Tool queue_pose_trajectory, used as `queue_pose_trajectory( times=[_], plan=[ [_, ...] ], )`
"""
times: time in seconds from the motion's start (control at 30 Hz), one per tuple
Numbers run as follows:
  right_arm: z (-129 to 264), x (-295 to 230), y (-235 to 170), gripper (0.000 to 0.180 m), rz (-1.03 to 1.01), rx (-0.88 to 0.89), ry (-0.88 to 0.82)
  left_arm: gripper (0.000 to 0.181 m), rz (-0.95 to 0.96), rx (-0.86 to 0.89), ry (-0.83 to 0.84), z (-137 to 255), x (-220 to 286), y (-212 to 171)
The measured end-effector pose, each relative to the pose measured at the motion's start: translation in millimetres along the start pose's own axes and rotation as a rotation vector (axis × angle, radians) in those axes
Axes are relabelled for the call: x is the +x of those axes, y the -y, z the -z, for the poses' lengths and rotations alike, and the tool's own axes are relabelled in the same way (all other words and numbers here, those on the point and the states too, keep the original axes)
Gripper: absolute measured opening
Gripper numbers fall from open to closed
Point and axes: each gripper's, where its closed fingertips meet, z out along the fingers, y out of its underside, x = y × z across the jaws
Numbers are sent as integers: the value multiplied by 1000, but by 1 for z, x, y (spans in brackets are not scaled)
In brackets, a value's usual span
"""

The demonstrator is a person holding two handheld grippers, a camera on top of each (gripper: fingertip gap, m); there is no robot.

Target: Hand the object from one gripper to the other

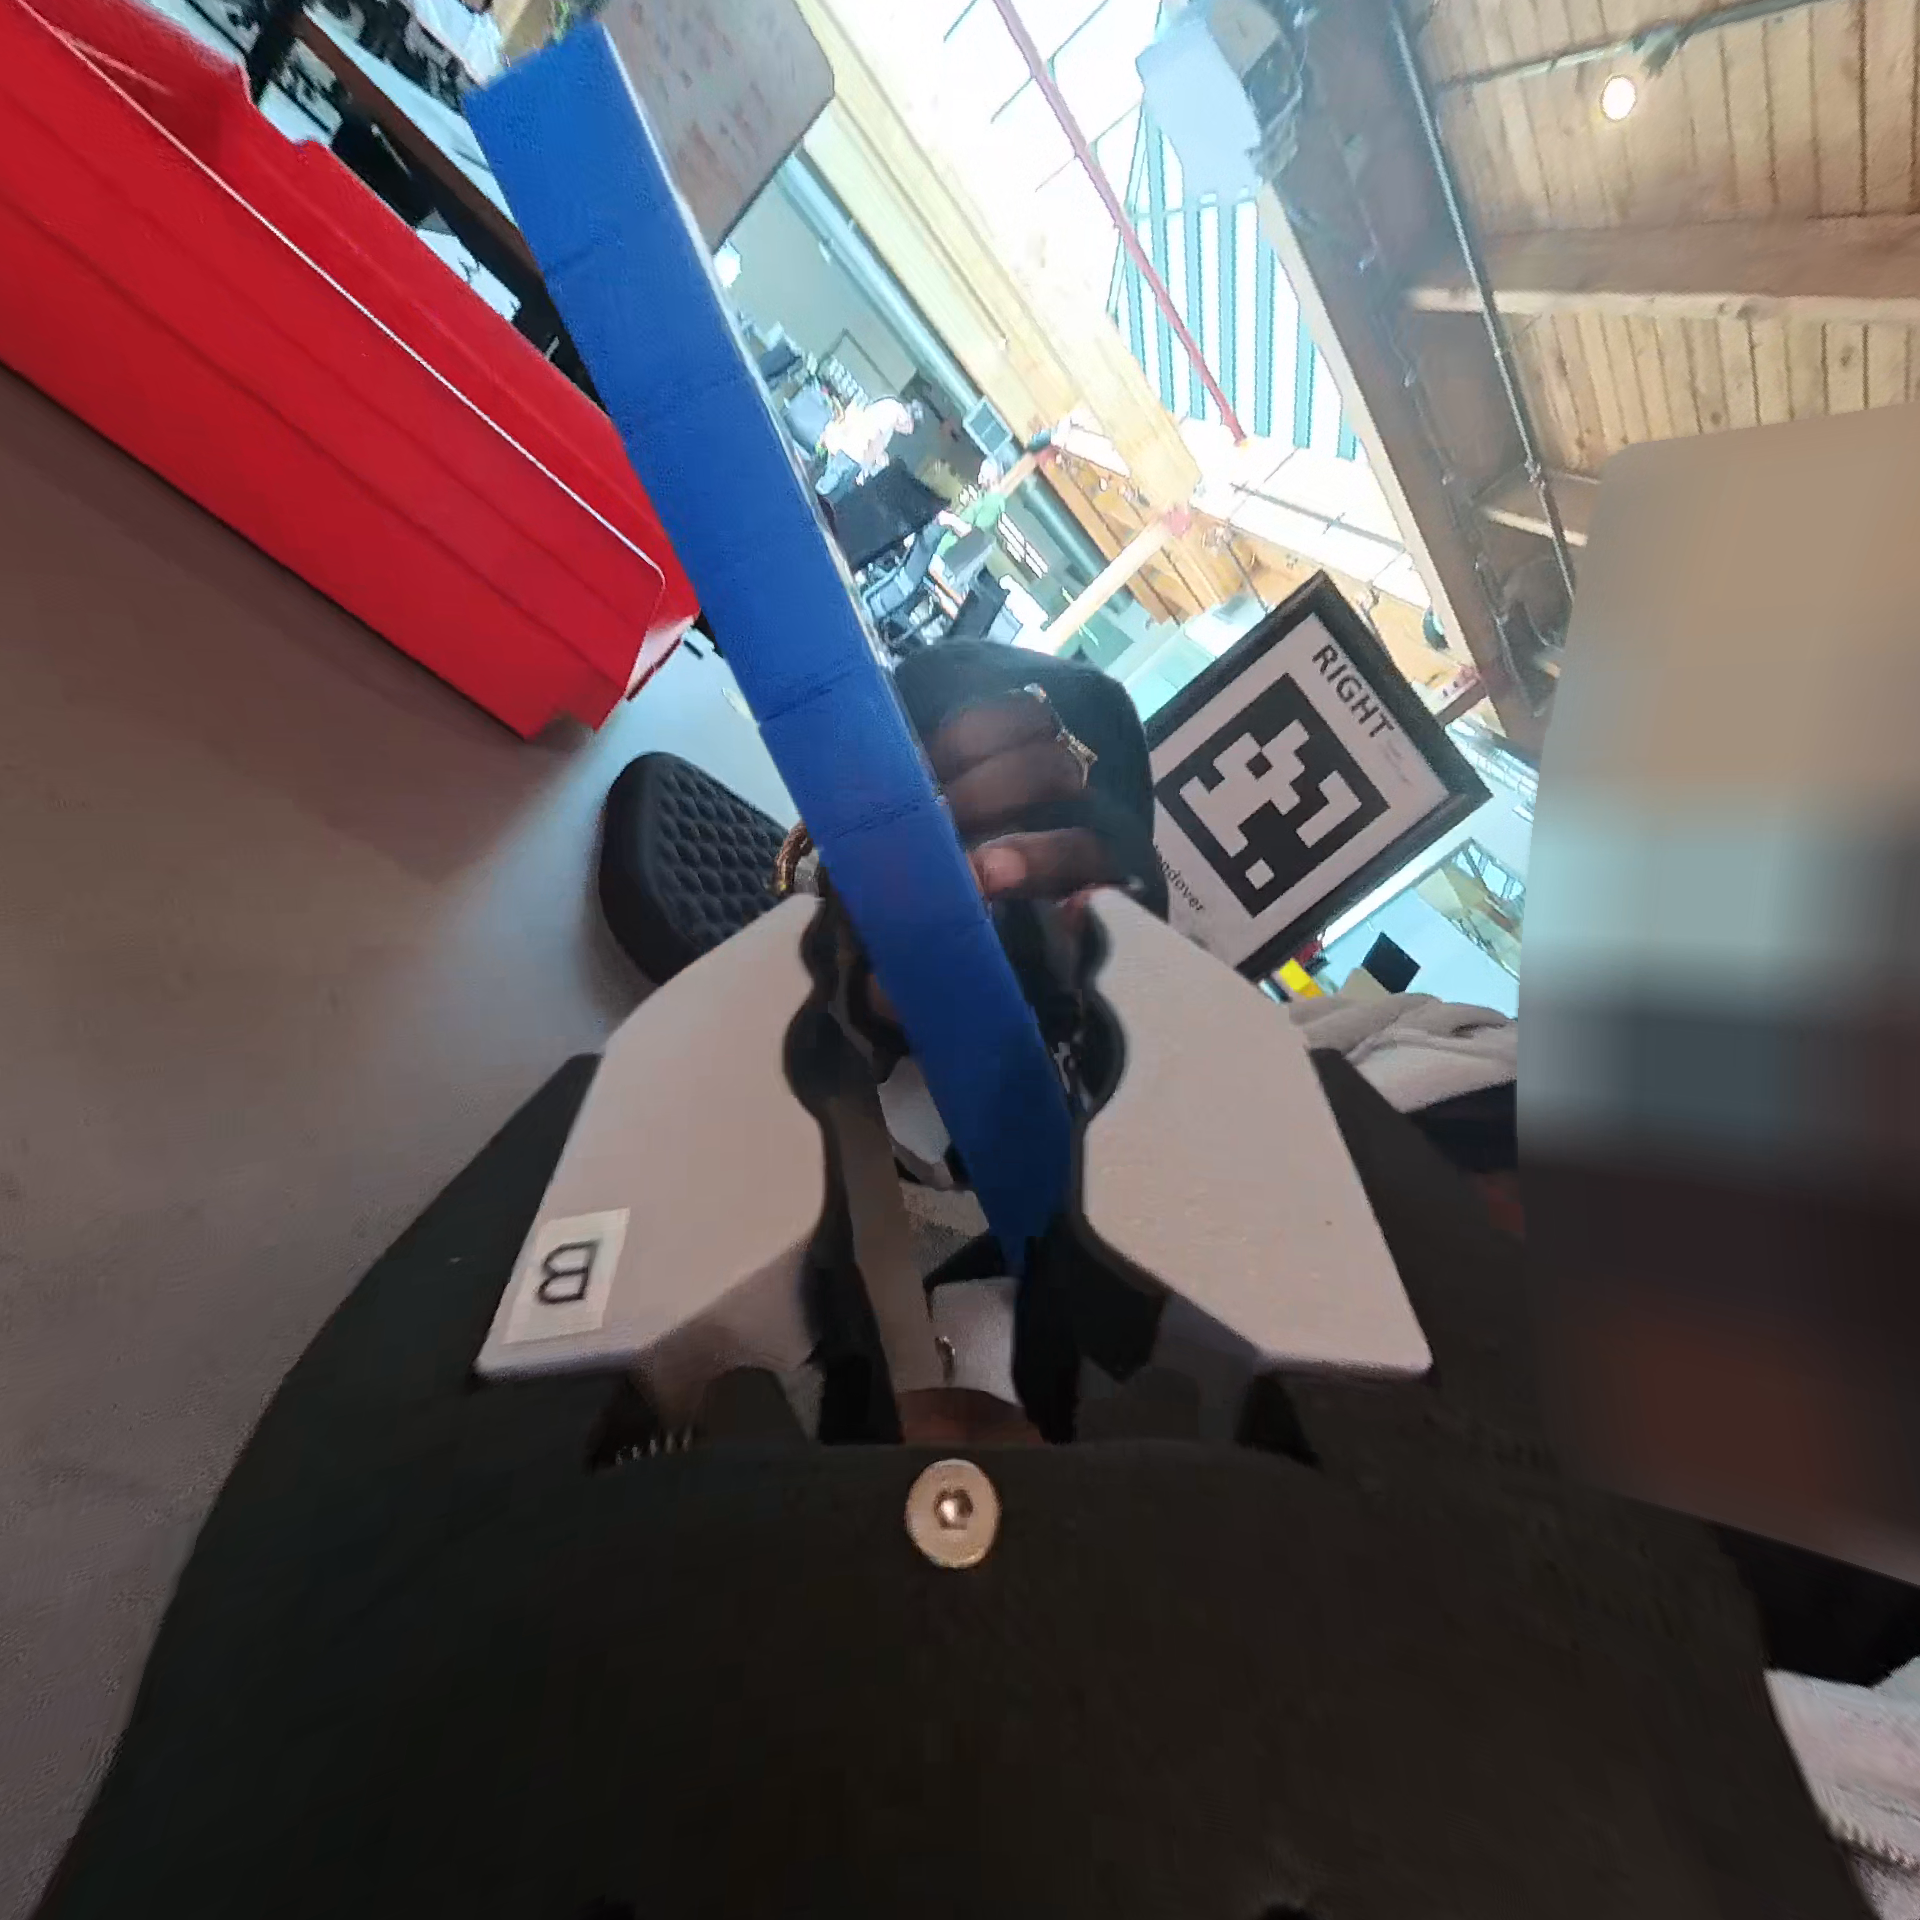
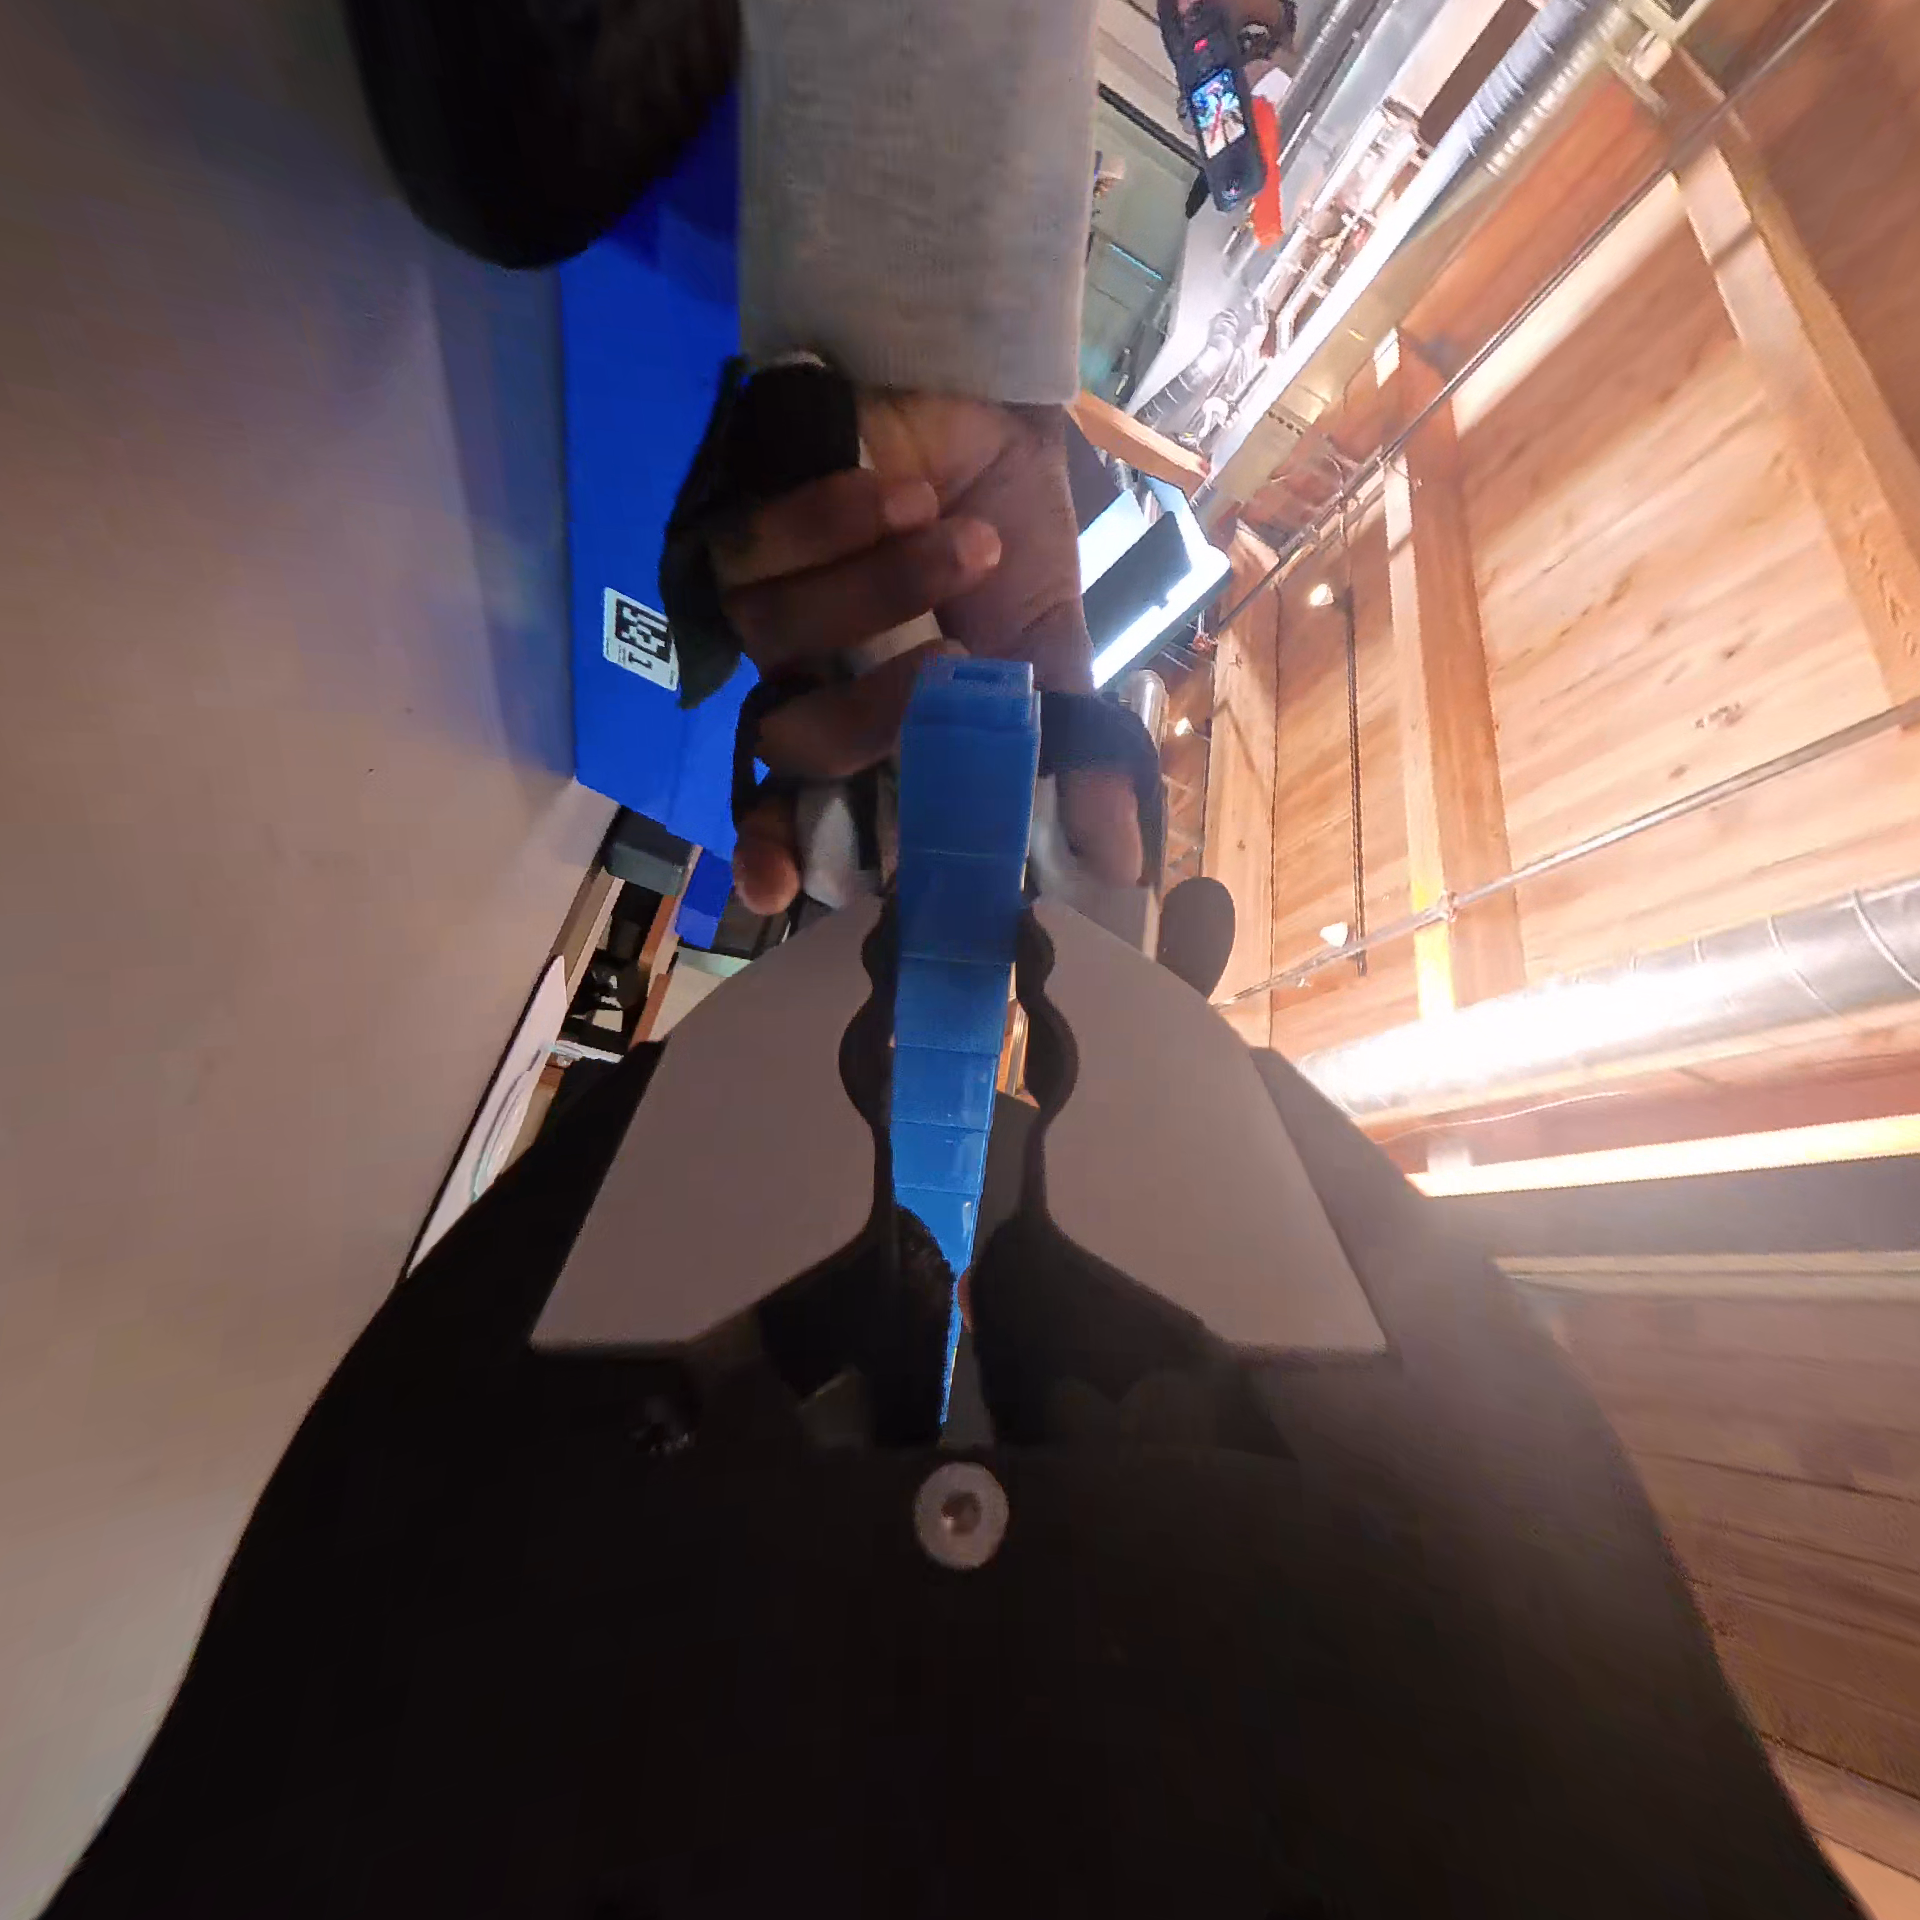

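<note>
Blue block stick [image 1: 748,582]: lies between both grippers. Left gripper [image 1: 951,914]: fingers parted around it, grip unclear. Right gripper [image 2: 956,925]: narrow, clamped on stick [image 2: 961,935]. Red bin [image 1: 312,416]: on table.

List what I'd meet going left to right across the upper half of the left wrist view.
Red bin → blue block stick, slanting up out of the left gripper → person's hand on a black handle → black-and-white marker board → grey panel at the right edge.
</note>
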Motion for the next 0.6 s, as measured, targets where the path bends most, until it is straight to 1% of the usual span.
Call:
queue_pose_trajectory(
  times=[0.03, 0.07, 0.2, 0.3, 0.37, 0.43, 0.47, 0.53, 0.6],
  plan=[
    [-1, -1, 1, 22, 11, 0, 2, 34, -7, -12, 6, 0, -1, -2],
    [-1, -1, 2, 22, 18, 0, -1, 29, -13, -15, 13, -1, -2, -3],
    [-2, 2, 0, 23, 11, -18, -31, 28, -14, 9, -5, -1, 1, 1],
    [0, 15, -9, 49, -60, -42, -124, 27, -64, 96, -1, 2, 4, 14],
    [4, 25, -18, 58, -183, -34, -179, 26, -130, 183, -4, 8, 10, 27],
    [11, 34, -32, 67, -383, -3, -214, 23, -234, 279, 9, 15, 16, 40],
    [14, 37, -40, 69, -520, 23, -211, 23, -288, 320, 8, 18, 21, 44],
    [15, 35, -56, 69, -876, 105, -142, 22, -390, 377, 17, 23, 28, 50],
    [14, 34, -66, 68, -1311, 240, -45, 22, -497, 399, 52, 23, 30, 51]
  ],
)
